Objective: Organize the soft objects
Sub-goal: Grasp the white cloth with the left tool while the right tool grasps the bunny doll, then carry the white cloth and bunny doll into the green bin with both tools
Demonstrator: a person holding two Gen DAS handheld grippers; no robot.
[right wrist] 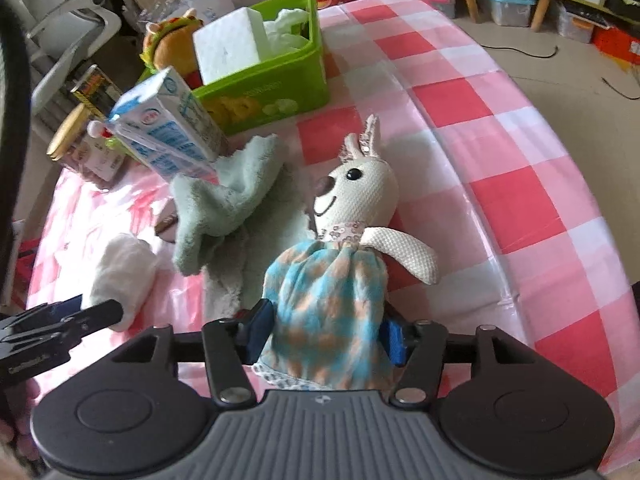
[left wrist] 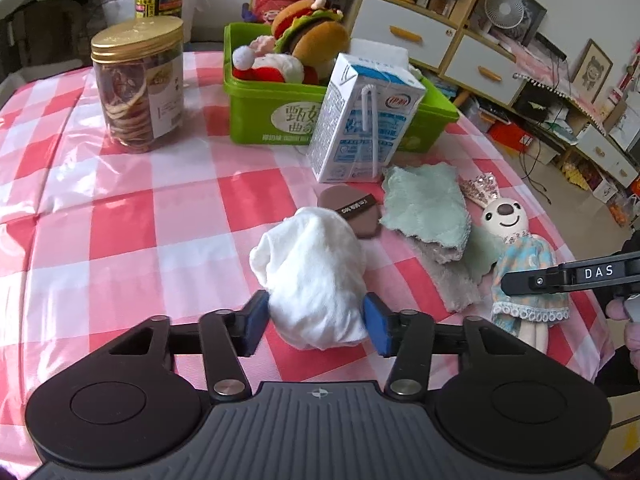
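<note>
My left gripper (left wrist: 316,322) has its blue pads on both sides of a white bundled cloth (left wrist: 314,276) that lies on the checked table; the pads touch it. My right gripper (right wrist: 326,330) has its pads against the blue checked dress of a rabbit doll (right wrist: 344,240) lying on its back. The doll also shows in the left wrist view (left wrist: 516,248). A green towel (left wrist: 426,202) lies between cloth and doll. A green basket (left wrist: 276,108) at the back holds a burger plush (left wrist: 312,28), a Santa plush (left wrist: 268,62) and a white block (right wrist: 230,42).
A milk carton (left wrist: 364,120) stands in front of the basket, and a brown powder puff (left wrist: 354,210) lies beside the white cloth. A gold-lidded jar of snacks (left wrist: 136,84) stands at the back left. The table edge (right wrist: 560,184) curves round on the right.
</note>
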